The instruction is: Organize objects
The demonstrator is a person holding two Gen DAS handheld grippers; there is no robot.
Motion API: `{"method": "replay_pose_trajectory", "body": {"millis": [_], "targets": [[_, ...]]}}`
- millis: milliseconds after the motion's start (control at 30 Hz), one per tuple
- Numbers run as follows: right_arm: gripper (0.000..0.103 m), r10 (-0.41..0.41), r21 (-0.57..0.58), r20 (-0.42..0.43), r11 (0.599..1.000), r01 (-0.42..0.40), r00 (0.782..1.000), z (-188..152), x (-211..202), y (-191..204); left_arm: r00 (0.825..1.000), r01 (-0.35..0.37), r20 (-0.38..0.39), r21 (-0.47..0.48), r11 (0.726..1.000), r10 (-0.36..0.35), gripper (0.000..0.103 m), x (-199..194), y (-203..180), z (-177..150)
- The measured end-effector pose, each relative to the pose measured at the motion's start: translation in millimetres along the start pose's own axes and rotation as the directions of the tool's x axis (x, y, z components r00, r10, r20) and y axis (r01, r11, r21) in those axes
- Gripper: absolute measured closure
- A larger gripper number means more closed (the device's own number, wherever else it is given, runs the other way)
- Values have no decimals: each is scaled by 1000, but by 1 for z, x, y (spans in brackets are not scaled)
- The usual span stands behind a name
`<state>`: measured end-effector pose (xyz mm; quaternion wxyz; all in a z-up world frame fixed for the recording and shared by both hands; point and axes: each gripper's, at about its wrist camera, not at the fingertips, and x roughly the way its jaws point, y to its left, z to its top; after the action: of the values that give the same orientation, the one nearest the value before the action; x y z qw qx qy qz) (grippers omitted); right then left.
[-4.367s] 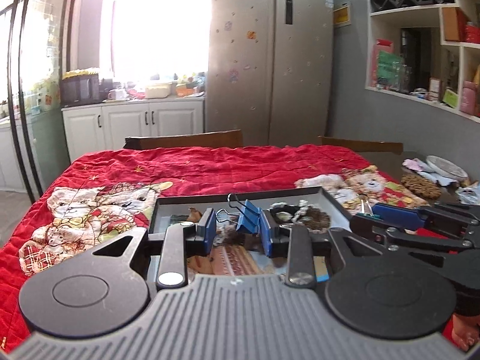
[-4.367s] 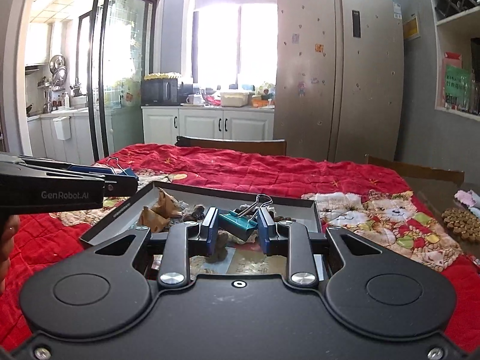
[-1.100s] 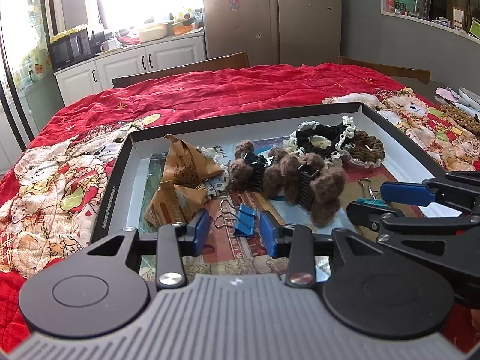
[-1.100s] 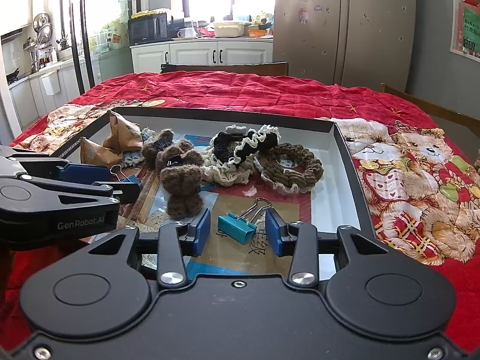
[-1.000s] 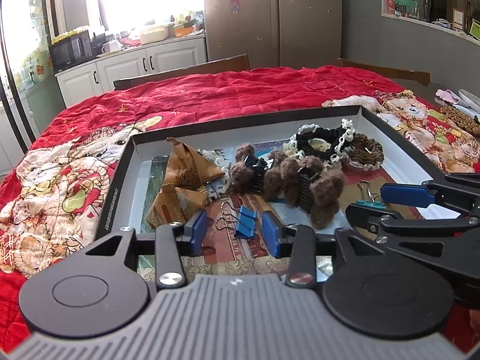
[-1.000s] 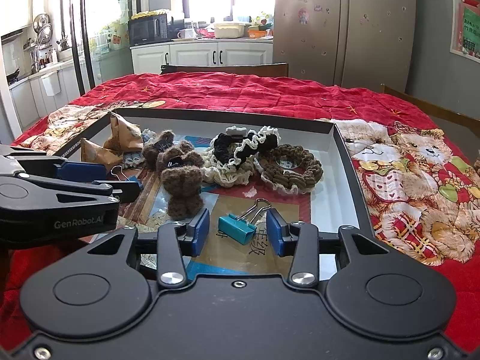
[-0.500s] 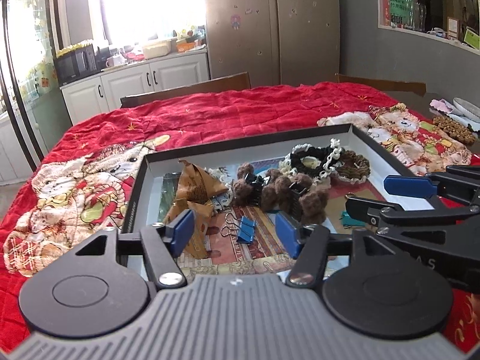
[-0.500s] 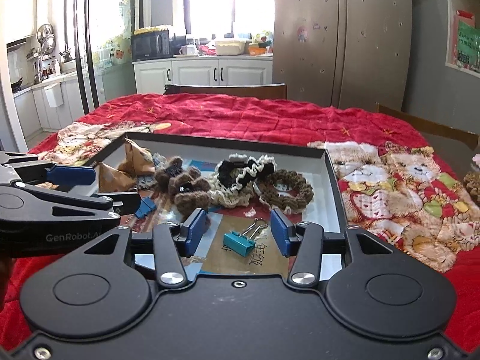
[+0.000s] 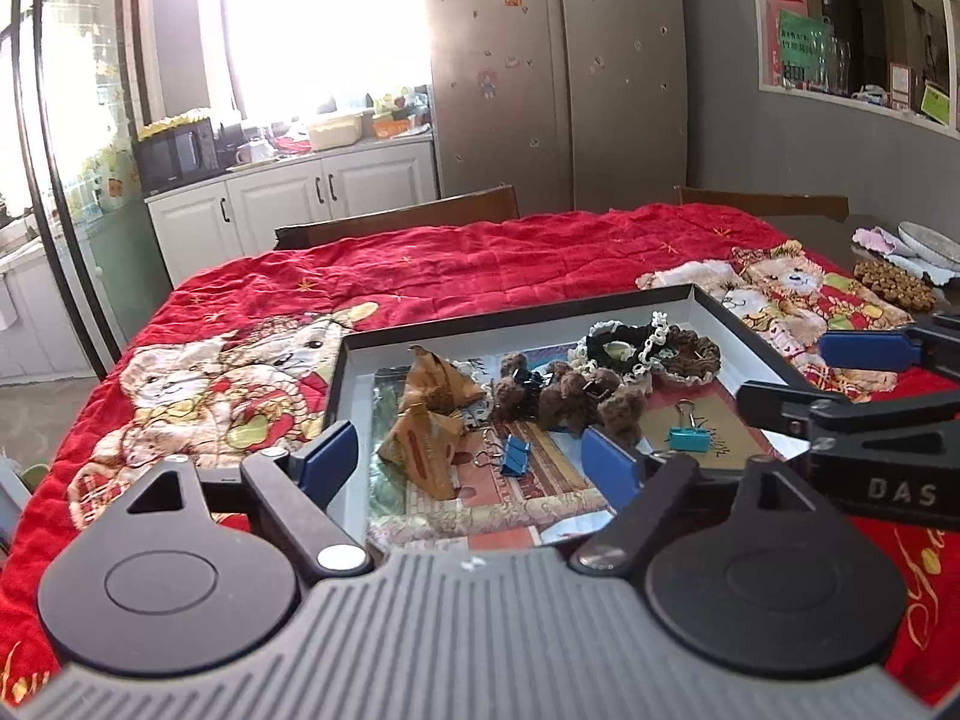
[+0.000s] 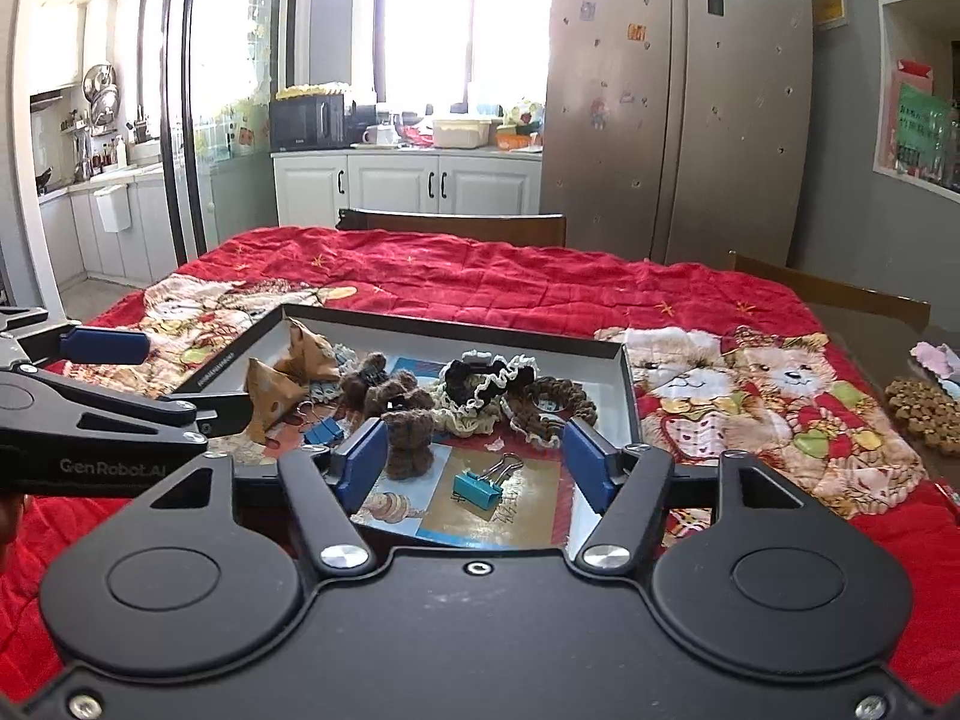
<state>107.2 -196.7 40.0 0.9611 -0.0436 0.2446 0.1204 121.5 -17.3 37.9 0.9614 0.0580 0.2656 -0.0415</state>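
Observation:
A black-rimmed shallow tray (image 9: 516, 321) (image 10: 456, 327) lies on the red quilt. In it lie a blue binder clip (image 9: 515, 456) (image 10: 323, 432), a teal binder clip (image 9: 690, 437) (image 10: 477, 489), brown fuzzy hair clips (image 9: 564, 396) (image 10: 408, 420), crochet scrunchies (image 9: 654, 348) (image 10: 516, 390) and brown paper packets (image 9: 429, 420) (image 10: 282, 387). My left gripper (image 9: 468, 468) is open and empty above the tray's near edge, behind the blue clip. My right gripper (image 10: 477, 462) is open and empty, behind the teal clip.
The red cartoon-bear quilt (image 10: 540, 282) covers the table. Wooden chairs (image 10: 450, 225) stand at its far side. A brown beaded mat (image 9: 894, 285) and a dish (image 9: 927, 240) lie at the right edge. Fridge and cabinets stand behind.
Both grippers let go of their binder clips in the tray, then opened wide and drew back and up. The blue and teal clips now lie free on the tray floor.

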Motion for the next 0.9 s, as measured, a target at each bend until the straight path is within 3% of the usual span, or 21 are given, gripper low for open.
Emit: {"method": "replay_pose_trajectory", "body": {"millis": [267,900], "targets": [[26,-7,28,-3,1000,7,1000,-4,-32,-3,999,-27,36,-13,1000,27,0,-31,6,-9],[19,16,39,-73,999,-13,997,-42,-74,11,1000,3,-16,-49,999,-4,0,-73,5,-50]]}}
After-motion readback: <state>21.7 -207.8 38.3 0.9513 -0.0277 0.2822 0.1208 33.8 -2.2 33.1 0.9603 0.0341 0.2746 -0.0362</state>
